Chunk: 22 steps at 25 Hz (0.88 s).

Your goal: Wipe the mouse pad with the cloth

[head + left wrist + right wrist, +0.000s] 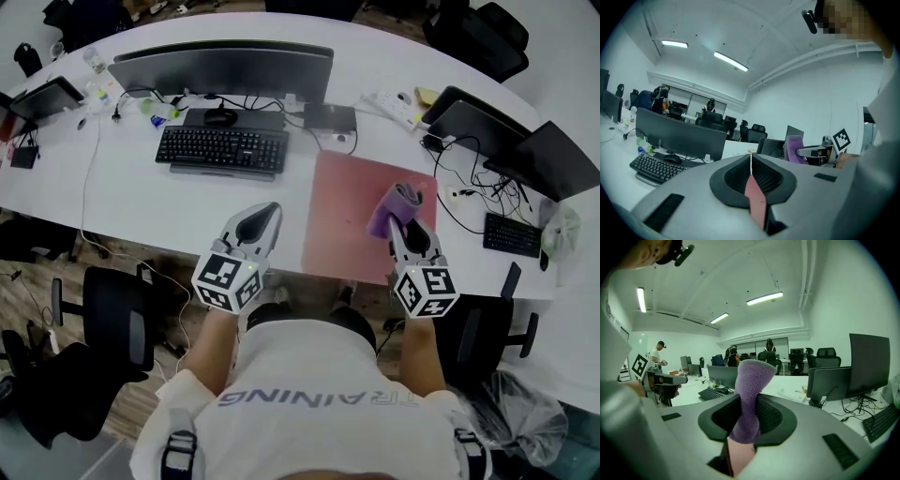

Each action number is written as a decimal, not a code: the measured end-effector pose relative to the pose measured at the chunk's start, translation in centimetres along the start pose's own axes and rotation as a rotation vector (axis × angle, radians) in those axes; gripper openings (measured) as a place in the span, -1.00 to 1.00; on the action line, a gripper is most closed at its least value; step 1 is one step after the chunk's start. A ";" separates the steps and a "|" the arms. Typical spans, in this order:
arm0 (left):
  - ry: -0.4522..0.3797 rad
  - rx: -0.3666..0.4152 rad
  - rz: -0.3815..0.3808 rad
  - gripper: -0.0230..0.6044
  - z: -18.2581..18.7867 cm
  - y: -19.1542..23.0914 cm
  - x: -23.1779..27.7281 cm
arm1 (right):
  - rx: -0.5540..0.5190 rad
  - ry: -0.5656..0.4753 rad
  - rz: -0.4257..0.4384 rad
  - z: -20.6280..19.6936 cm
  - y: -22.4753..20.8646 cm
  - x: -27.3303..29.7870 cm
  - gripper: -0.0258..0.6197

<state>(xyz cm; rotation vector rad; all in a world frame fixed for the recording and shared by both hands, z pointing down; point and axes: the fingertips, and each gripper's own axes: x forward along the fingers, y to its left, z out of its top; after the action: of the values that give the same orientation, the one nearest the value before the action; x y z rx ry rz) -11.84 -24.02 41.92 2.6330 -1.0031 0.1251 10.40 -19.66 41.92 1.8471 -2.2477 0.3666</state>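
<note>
A pink mouse pad (349,208) lies on the white desk (122,197), right of the black keyboard (222,148). My right gripper (409,230) hovers over the pad's right part, shut on a purple cloth (394,206) that sticks up from its jaws (751,394). My left gripper (260,225) is held at the desk's near edge, left of the pad, jaws shut with nothing between them (751,176). In the left gripper view the right gripper with the cloth (794,147) shows at the right.
A wide monitor (225,67) stands behind the keyboard with a mouse (220,116). Laptops (487,127), cables and a second keyboard (511,234) crowd the desk's right side. A power strip (398,108) lies at the back. Office chairs (112,319) stand beside me.
</note>
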 end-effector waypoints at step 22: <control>0.018 -0.050 0.255 -0.81 -1.9 -3.8 9.7 | 0.024 0.134 0.303 -3.5 -10.0 8.1 -0.58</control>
<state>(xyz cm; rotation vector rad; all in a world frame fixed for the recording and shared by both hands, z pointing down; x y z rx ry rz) -1.96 -26.90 44.57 2.4445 -1.3143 0.1793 18.68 -27.95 48.37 1.4429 -2.4378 0.5500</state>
